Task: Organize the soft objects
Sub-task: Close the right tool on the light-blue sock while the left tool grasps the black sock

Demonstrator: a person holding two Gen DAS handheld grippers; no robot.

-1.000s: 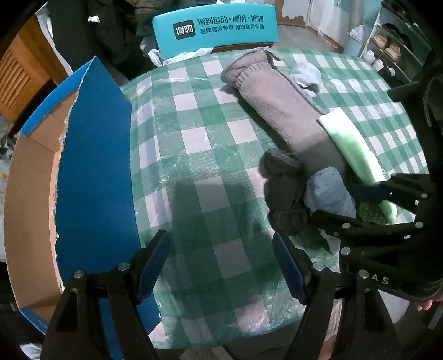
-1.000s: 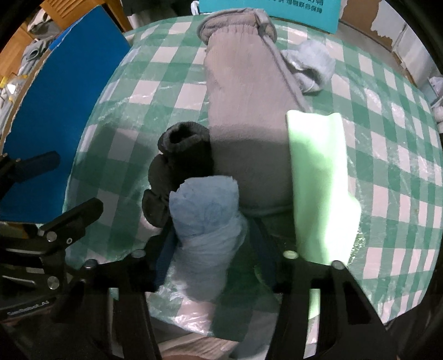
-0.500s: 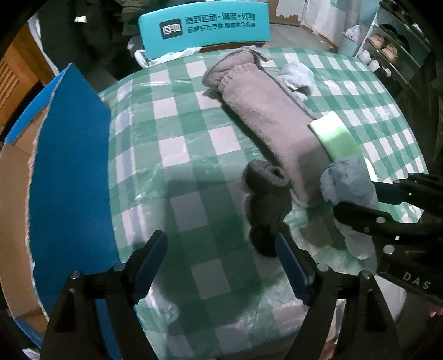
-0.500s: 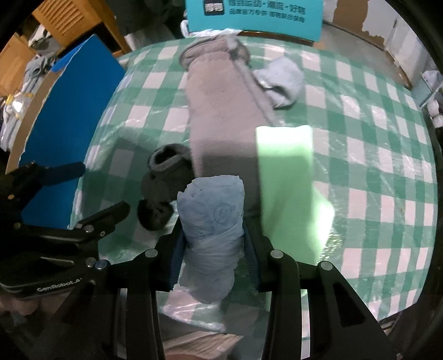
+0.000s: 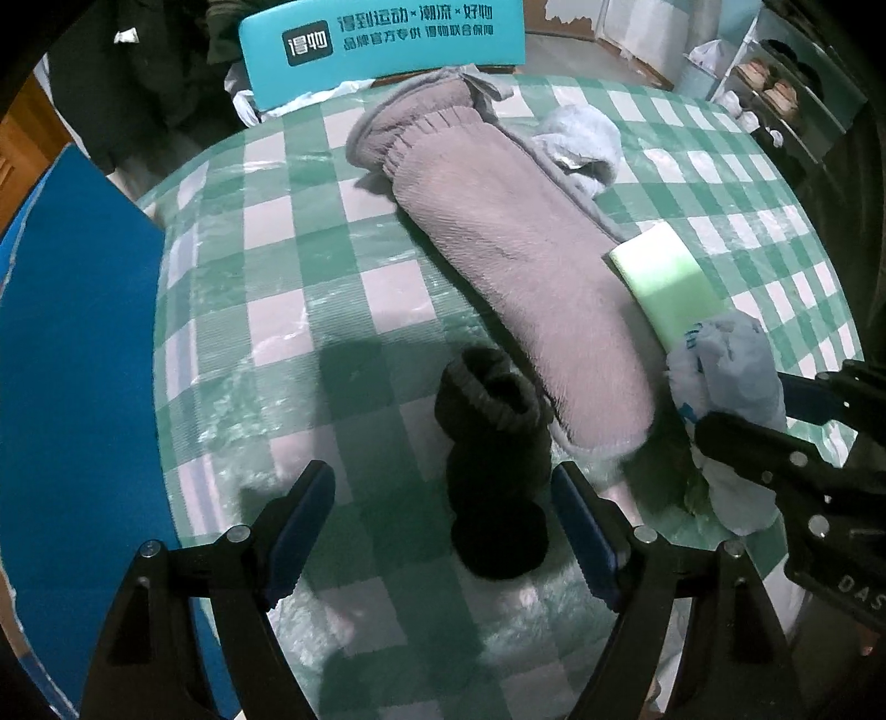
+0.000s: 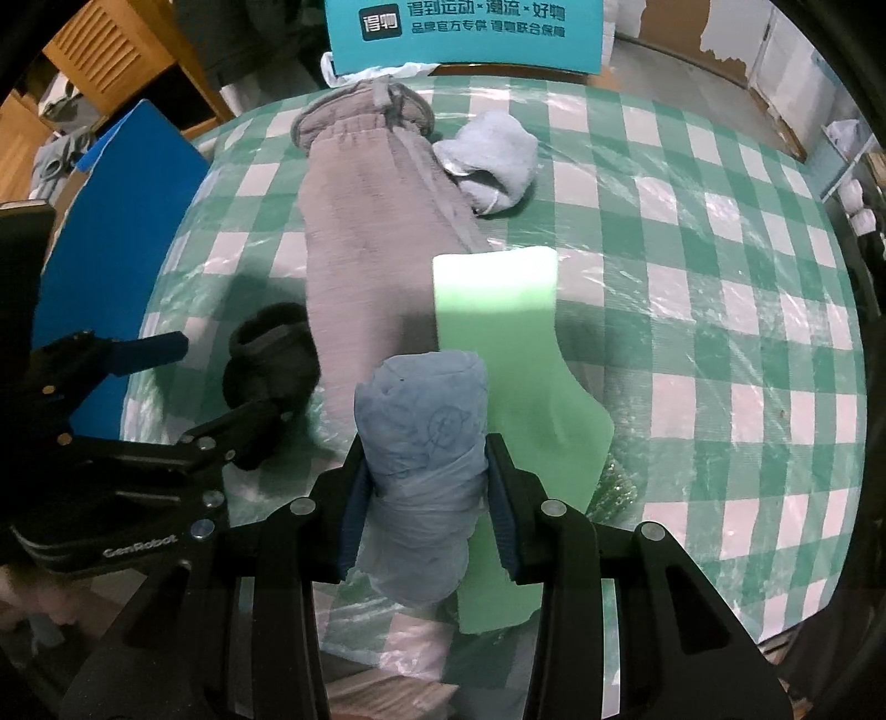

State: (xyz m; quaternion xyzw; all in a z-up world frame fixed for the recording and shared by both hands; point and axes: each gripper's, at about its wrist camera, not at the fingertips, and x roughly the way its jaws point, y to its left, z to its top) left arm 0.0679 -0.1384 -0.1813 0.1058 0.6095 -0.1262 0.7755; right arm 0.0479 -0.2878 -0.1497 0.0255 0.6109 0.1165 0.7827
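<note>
My right gripper (image 6: pixel 426 493) is shut on a rolled light-blue cloth (image 6: pixel 423 443), lifted above the green-checked table (image 6: pixel 720 310); the same roll (image 5: pixel 725 410) shows at the right of the left wrist view. My left gripper (image 5: pixel 443 523) stands open just above a dark grey sock (image 5: pixel 493 476), which lies between its fingers without touching the pads. Beside the sock (image 6: pixel 271 360) lies a long grey-brown fleece garment (image 5: pixel 515 260). A pale green foam piece (image 6: pixel 498 332) rests at its right. A small light-blue cloth (image 6: pixel 493 160) lies at the far side.
A blue-lined cardboard box (image 5: pixel 77 354) stands open at the table's left edge. A teal chair back (image 5: pixel 382 44) with white lettering stands behind the table. Shelves (image 5: pixel 786 83) with shoes are at the far right, wooden furniture (image 6: pixel 111 61) at the far left.
My right gripper has closed on the light-blue roll and lifted it off the table. My left gripper has moved right and lower, from bare tablecloth to over the dark sock.
</note>
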